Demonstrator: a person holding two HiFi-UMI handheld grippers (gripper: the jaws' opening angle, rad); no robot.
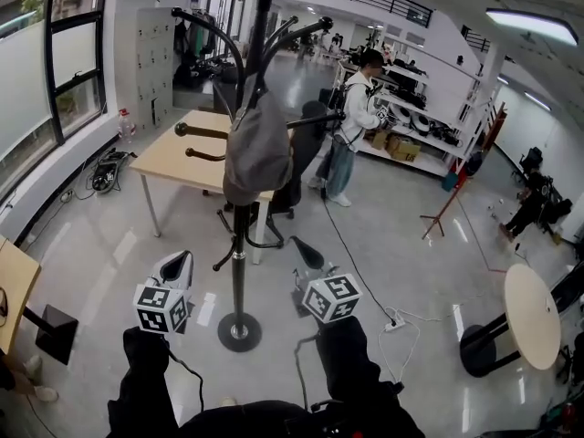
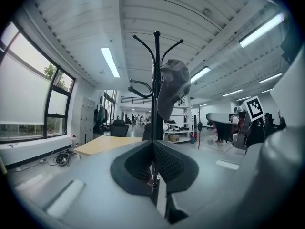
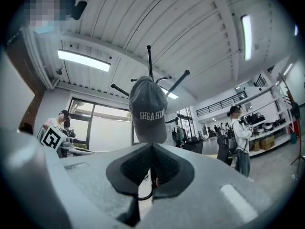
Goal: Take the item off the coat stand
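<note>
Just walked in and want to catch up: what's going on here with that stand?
A person holds a gripper in each hand and faces a coat stand. A grey cap hangs on it, untouched. The left gripper and right gripper are both well below the cap, one on either side of the pole, with jaws together and nothing between them. Taking the cap off has not yet begun.

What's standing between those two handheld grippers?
In the head view, the coat stand's pole and round base stand between the left gripper and the right gripper; the grey cap hangs higher up.
</note>
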